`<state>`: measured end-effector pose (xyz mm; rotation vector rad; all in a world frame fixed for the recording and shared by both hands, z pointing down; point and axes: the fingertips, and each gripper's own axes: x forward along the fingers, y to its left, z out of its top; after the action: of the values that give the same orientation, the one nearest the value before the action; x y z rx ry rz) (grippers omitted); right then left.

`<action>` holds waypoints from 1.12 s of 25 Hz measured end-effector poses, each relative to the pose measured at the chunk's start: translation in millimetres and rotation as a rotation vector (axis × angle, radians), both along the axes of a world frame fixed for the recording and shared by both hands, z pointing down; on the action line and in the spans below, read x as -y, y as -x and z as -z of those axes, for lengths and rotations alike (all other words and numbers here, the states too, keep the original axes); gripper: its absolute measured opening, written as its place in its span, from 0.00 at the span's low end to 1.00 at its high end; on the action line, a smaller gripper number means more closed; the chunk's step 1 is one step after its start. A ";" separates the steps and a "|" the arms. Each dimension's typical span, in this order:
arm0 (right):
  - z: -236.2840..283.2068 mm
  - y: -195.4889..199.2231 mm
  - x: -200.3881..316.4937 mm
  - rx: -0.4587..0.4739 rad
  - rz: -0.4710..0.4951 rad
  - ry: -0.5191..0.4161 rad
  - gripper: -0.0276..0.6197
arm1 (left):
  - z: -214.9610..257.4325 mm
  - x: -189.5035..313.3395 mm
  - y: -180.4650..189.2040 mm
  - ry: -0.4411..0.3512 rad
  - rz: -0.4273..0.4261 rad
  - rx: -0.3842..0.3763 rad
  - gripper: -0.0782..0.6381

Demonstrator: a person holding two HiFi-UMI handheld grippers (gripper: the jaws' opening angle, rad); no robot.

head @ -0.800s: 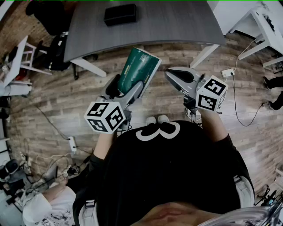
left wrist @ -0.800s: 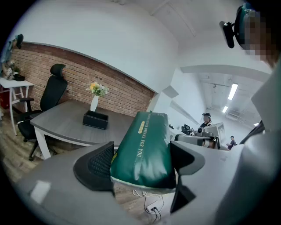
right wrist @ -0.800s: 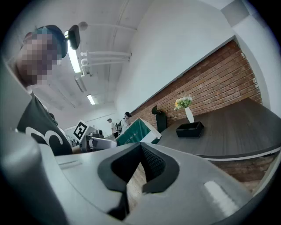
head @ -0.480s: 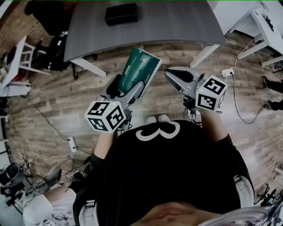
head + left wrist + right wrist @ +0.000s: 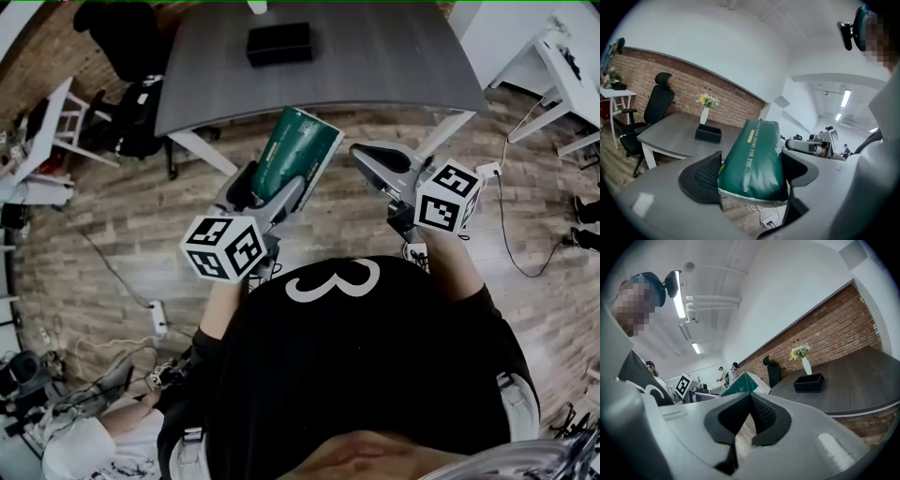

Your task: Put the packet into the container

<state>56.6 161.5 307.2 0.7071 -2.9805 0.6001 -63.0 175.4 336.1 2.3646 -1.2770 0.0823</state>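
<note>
A green packet [image 5: 292, 150] stands up between the jaws of my left gripper [image 5: 277, 184], which is shut on its lower end. In the left gripper view the packet [image 5: 752, 161] fills the gap between the two black pads [image 5: 704, 178]. My right gripper [image 5: 371, 159] hangs beside it at the right with nothing in it, and its pads [image 5: 761, 414] meet at the tips. The black open container [image 5: 278, 43] sits on the grey table [image 5: 375, 66] ahead, also seen as the container [image 5: 708, 133] and the container [image 5: 809, 382]. Both grippers are over the wooden floor, short of the table's edge.
A black office chair [image 5: 127, 37] stands at the table's left end. A white vase with flowers [image 5: 705, 112] is behind the container. White tables stand at far left [image 5: 42, 122] and far right [image 5: 562, 66]. Cables and a power strip [image 5: 156, 317] lie on the floor.
The table and container have slid down in the head view, nearer to the grippers. Both grippers keep their places in the view, and the packet stays in the left one.
</note>
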 end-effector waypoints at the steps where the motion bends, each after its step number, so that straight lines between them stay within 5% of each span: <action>1: 0.9 7.4 0.2 -0.006 0.000 -0.002 0.05 | 1.0 0.1 6.8 -0.004 0.000 -0.002 0.70; 15: -16.0 20.0 43.7 -0.002 0.011 -0.010 0.05 | -7.4 38.5 14.8 -0.005 -0.004 0.018 0.70; 28: -28.3 -5.9 204.9 0.041 0.005 0.055 0.05 | -18.0 193.2 -16.3 0.043 -0.034 0.037 0.69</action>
<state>62.6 -43.4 335.5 0.6924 -2.9891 0.7018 -46.7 -17.8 354.0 2.3588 -1.2401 0.1626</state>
